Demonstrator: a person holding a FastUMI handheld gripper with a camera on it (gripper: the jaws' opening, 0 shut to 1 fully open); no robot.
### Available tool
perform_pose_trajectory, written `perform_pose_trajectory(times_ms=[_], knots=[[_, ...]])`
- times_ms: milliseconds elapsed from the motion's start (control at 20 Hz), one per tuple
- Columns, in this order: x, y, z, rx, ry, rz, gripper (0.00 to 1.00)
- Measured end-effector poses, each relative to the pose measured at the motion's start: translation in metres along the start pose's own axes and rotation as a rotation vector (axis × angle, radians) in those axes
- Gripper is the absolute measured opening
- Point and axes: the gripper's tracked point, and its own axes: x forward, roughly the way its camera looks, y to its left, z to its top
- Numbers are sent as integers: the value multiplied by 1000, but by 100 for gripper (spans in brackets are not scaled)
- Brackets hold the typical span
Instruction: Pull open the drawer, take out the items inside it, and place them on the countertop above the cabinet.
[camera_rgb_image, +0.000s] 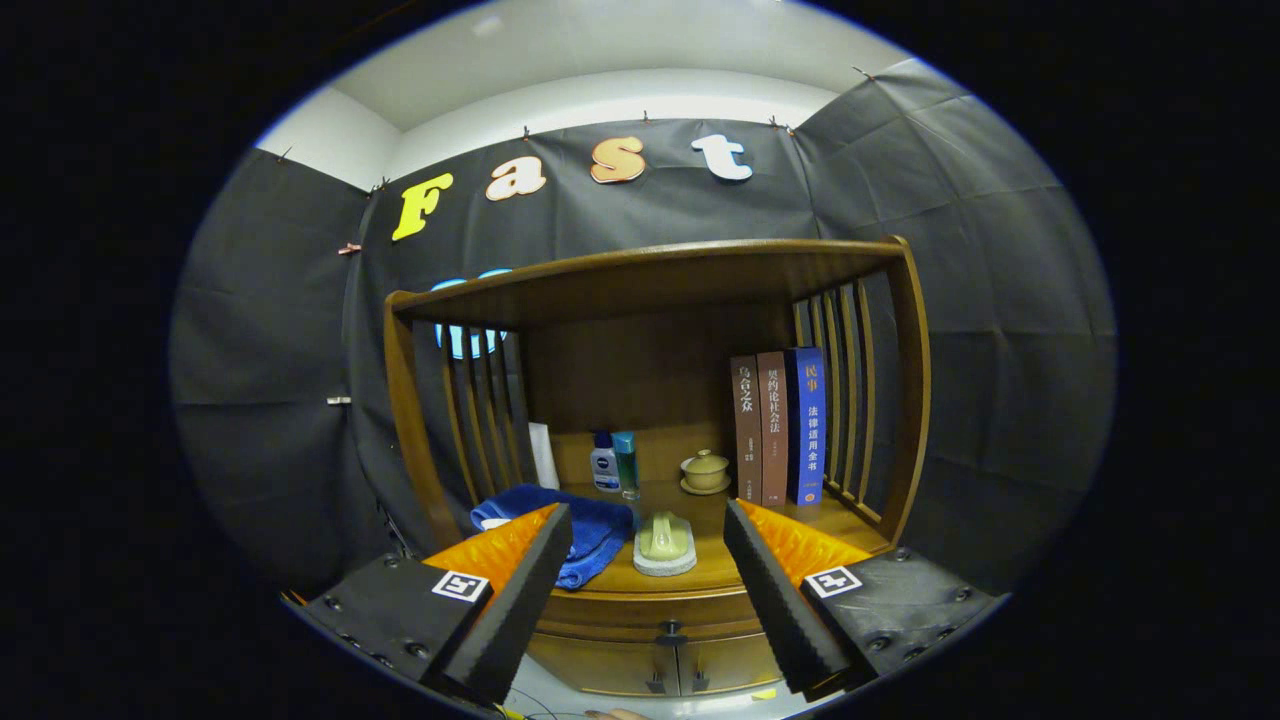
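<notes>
The gripper (648, 560) has its fingers spread apart, holding nothing. Between them, below the countertop (720, 572), sits the shut wooden drawer (640, 612) with a dark handle (671, 634). A blue towel (590, 530), brush (666, 541), bottles (614, 462), lidded cup (706, 470) and books (778, 425) stand on the countertop.

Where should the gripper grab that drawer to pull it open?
Probably at the small dark handle on the cabinet front, under the countertop. It juts out toward the camera, so coming straight at it from the front, one finger on each side, looks best. The gripper is open and aimed that way, its fingers apart, touching nothing. Whether the two knobs lower down matter, I cannot tell.
</notes>
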Motion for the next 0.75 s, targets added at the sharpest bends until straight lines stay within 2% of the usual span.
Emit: perform_pose_trajectory(times_ms=[250, 400, 750], knots=[[-21, 6, 37, -22, 5, 2, 99], [-31, 11, 55, 6, -26, 18, 99], [-47, 13, 69, -6, -50, 19, 99]])
